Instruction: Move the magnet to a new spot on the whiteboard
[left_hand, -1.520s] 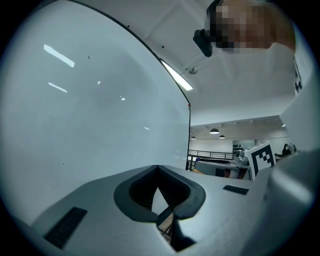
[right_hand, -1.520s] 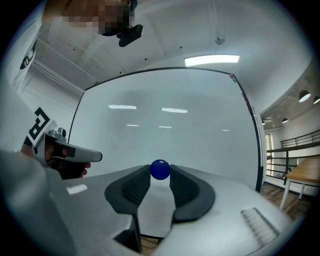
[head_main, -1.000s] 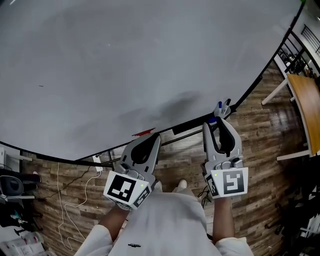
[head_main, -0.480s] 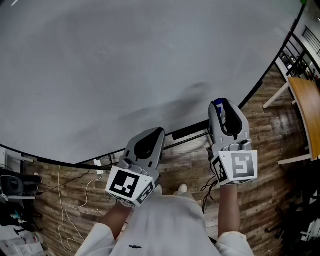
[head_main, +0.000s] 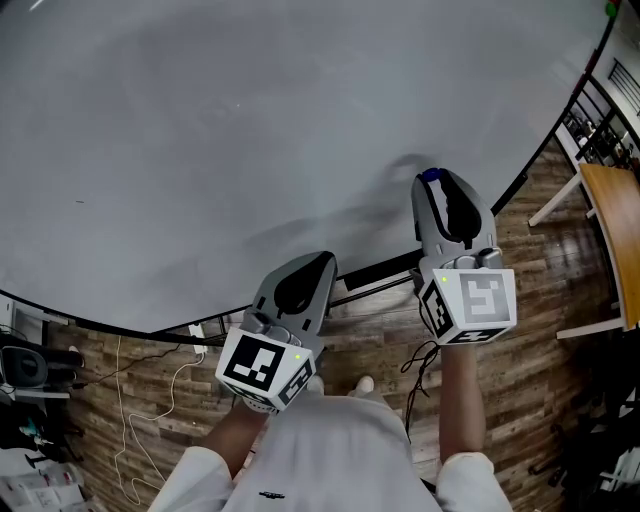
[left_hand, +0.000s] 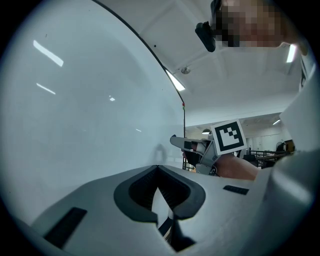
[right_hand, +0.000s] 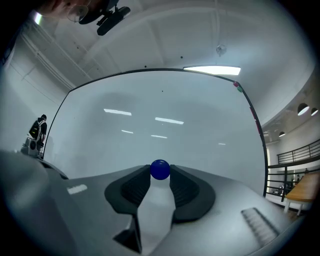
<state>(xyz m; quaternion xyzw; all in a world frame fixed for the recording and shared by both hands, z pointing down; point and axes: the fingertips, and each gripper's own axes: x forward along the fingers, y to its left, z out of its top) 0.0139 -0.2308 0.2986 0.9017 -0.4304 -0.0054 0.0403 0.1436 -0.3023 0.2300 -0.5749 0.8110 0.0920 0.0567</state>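
**Q:** Where does the magnet (right_hand: 160, 170) sit?

**A:** It sits at the very tips of the right gripper (head_main: 434, 182). It is a small blue ball, and one dark ribbed pad (right_hand: 134, 187) presses on each side of it. The jaws stand fairly wide, yet they are clamped on the ball and not free.

**Q:** And relative to the whiteboard (head_main: 200, 130)?

**A:** The magnet is held in front of the board's lower right part, near the black edge frame (head_main: 520, 175). Seen from the side in the left gripper view, the tip appears just clear of the surface, with a faint shadow (left_hand: 159, 150) on the board beside it. Whether they touch cannot be settled.

**Q:** What of the other tool?

**A:** The left gripper (head_main: 322, 262) is held lower and to the left, and its tip lies over the board's bottom edge. Its jaws meet at the tips with nothing between them. Its side lies close along the board.

**Q:** Anything beyond?

**A:** Each gripper carries a marker cube (head_main: 478, 303). Below them lies a wood-plank floor (head_main: 130, 370), with a white cable trailing over it at the left.
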